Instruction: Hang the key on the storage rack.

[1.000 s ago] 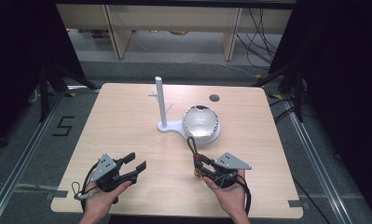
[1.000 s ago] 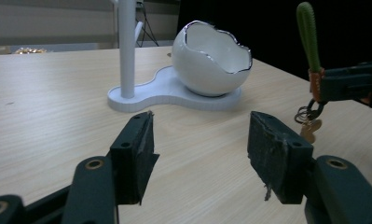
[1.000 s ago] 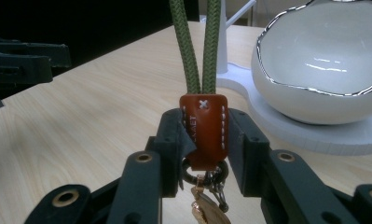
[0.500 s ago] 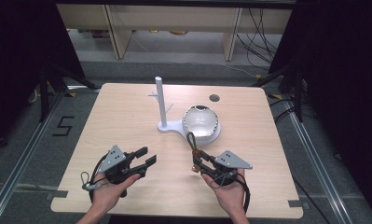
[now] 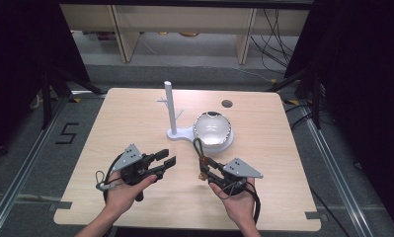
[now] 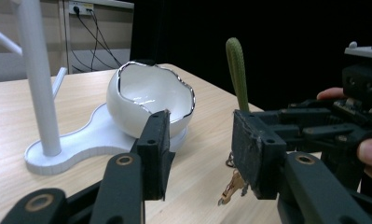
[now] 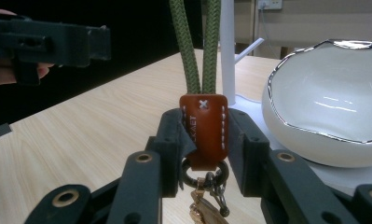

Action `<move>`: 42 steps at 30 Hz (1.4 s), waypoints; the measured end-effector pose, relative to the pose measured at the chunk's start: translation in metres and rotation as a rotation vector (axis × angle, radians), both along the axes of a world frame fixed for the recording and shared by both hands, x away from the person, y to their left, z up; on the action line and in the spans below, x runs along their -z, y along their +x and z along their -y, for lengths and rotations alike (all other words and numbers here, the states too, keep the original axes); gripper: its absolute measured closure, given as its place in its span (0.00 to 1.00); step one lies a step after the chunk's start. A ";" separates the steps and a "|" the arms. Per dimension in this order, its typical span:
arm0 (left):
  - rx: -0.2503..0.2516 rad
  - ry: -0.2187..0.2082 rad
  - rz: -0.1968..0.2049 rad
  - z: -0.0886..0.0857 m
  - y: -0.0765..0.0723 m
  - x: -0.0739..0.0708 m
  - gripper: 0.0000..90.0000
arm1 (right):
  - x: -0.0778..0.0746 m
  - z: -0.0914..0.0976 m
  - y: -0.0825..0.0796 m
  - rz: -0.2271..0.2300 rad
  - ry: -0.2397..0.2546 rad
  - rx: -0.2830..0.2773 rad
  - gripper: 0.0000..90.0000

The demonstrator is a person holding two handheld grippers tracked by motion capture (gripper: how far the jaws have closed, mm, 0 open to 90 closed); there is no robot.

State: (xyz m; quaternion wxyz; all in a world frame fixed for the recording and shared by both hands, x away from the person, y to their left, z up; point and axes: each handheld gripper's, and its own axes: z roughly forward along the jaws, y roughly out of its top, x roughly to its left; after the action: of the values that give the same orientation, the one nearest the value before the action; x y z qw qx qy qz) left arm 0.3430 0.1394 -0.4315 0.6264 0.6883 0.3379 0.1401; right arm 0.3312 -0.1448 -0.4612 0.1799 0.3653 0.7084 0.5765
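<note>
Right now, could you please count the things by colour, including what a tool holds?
White: 2, the stand and the egg-shaped bowl.
Green with brown leather: 1, the keychain strap clamped in the right tool.
Total: 3. The left tool is open and holds nothing.

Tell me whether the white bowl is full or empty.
Empty. The left gripper view looks into the bowl and shows only bare glossy white inside; the right gripper view shows the same.
</note>
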 end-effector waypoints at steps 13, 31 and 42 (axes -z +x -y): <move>0.058 -0.019 -0.023 0.026 0.009 -0.008 0.71 | -0.002 -0.004 0.003 0.037 -0.024 -0.022 0.76; 0.069 -0.055 -0.065 0.045 0.018 -0.007 0.81 | -0.002 -0.008 0.001 0.016 -0.012 -0.020 0.76; 0.079 -0.029 -0.052 0.047 0.019 -0.006 0.87 | 0.000 -0.009 0.002 0.027 -0.033 -0.031 0.76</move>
State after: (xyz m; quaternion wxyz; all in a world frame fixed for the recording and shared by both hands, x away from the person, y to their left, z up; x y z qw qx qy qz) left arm 0.3621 0.0926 -0.4252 0.6322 0.6955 0.3287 0.0923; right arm 0.3329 -0.1360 -0.4614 0.1864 0.3436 0.7209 0.5724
